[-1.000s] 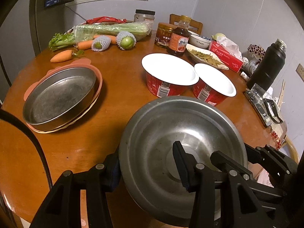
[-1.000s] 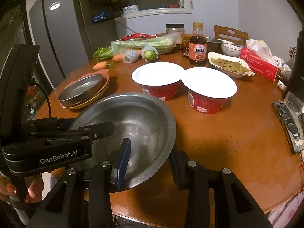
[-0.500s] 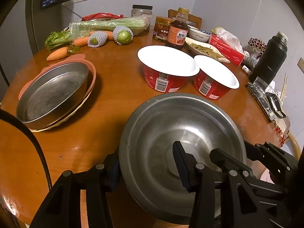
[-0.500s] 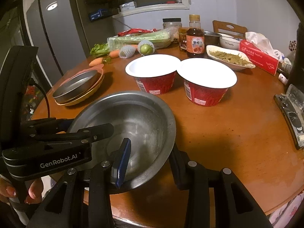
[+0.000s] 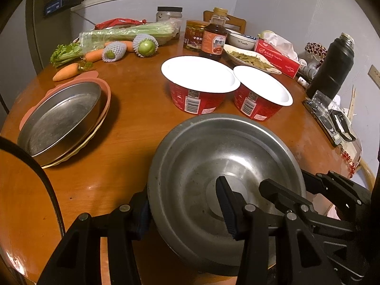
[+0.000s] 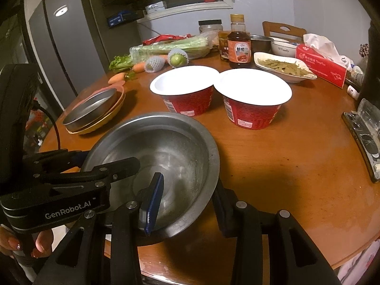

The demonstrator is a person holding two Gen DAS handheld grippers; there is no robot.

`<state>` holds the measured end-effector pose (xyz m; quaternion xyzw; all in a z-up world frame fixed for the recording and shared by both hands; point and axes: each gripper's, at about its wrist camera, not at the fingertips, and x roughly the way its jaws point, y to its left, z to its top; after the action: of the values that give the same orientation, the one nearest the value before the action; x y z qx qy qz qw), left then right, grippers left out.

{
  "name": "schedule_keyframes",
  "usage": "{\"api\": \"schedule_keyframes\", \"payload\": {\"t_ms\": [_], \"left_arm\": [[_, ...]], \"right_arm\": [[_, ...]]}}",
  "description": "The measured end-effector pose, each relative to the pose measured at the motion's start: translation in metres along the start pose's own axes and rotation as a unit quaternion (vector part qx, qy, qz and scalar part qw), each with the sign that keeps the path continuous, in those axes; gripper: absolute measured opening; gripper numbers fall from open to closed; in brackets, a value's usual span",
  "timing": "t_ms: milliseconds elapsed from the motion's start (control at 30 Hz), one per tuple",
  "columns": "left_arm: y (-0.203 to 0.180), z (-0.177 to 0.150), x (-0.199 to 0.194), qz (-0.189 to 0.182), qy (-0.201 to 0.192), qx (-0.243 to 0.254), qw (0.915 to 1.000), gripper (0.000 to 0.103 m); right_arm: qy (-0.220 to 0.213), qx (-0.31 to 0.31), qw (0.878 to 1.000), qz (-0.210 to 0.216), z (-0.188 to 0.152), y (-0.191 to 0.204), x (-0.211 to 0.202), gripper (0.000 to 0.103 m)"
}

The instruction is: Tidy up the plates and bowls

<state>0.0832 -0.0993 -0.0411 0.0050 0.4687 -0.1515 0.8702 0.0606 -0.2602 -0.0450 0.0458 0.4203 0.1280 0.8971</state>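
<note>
Gripping large steel bowl (image 5: 225, 182) with both grippers at once, near table edge. Left gripper (image 5: 182, 210) straddling bowl's left rim, one finger inside, one outside, clamped on the wall. Right gripper (image 6: 187, 198) doing the same on bowl's right rim, blue-padded finger (image 6: 154, 197) inside, other finger outside; pads seeming to press the wall, though contact on the outer side partly hidden. Bowl sitting low over the round wooden table (image 6: 296, 156), slightly tilted; impossible telling whether resting or just lifted.

Lying beyond the bowl: two red instant-noodle tubs (image 5: 201, 87) with white lids, side by side. Sitting left of the bowl, well apart: steel pan (image 5: 59, 118) nested on a pink plate and a yellowish one, likely the stacking target. Crowding far side beyond the tubs: sauce bottle (image 5: 213, 40), dish of greens (image 6: 282, 66), tissue box (image 6: 323, 64). Lying far left of the bowl: carrots, celery, netted fruit.

Risks, judging: thin slick rim slipping out of one grip if the hands move unevenly, dropping bowl off the near edge. Swinging left too low risking clipping the nearer tub or knocking the pan stack. Setting down off-centre risking a wobbly stack.
</note>
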Motion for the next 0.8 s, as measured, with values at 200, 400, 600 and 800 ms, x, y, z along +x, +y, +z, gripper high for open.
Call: {"api": "schedule_keyframes", "payload": {"t_ms": [200, 400, 600, 800], "left_arm": [[-0.002, 0.001, -0.001, 0.01, -0.001, 0.007, 0.9999, 0.05], [0.001, 0.001, -0.005, 0.017, -0.004, 0.005, 0.9998, 0.05], [0.003, 0.0, -0.009, 0.022, -0.01, 0.003, 0.9997, 0.05], [0.005, -0.001, -0.015, 0.028, -0.014, 0.002, 0.9995, 0.051]], "right_arm": [[-0.002, 0.004, 1.0, 0.004, 0.0, -0.003, -0.003, 0.043], [-0.005, 0.013, 1.0, 0.002, 0.001, -0.006, -0.005, 0.043], [-0.005, 0.014, 1.0, -0.002, 0.0, -0.006, -0.006, 0.044], [-0.011, 0.019, 1.0, -0.001, 0.001, -0.007, -0.012, 0.044]]}}
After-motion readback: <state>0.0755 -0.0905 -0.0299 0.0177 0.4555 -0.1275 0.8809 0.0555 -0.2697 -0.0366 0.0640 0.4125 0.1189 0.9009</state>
